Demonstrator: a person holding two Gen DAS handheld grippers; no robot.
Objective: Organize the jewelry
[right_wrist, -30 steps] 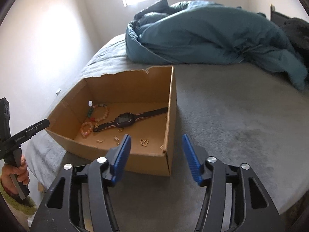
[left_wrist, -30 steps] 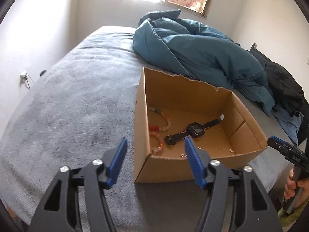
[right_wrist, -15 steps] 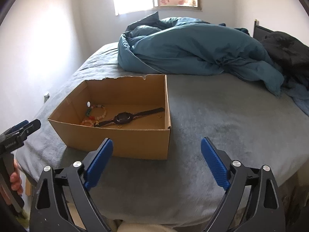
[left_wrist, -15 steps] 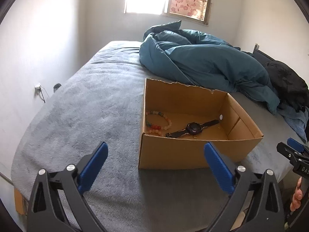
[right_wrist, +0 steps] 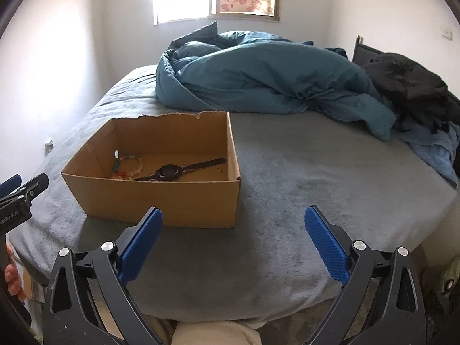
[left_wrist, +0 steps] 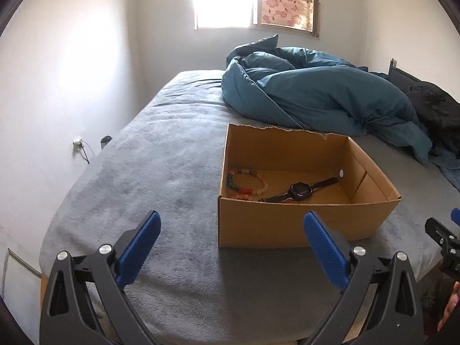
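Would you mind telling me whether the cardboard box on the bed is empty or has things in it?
Not empty. The open-topped cardboard box holds a beaded bracelet and a black watch lying flat on its floor.

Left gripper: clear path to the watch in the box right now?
Probably yes. The left gripper is open and empty, the box has no lid, and the watch lies uncovered; only the near wall needs clearing from above.

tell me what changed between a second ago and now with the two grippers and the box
Both grippers drew back from the cardboard box and rose a little, so it looks smaller and farther. The left gripper went from half open to wide open; the right gripper did too, its jaws still opening. Neither holds anything. The box, the watch and the bead bracelet inside it, and the blue duvet stayed put.
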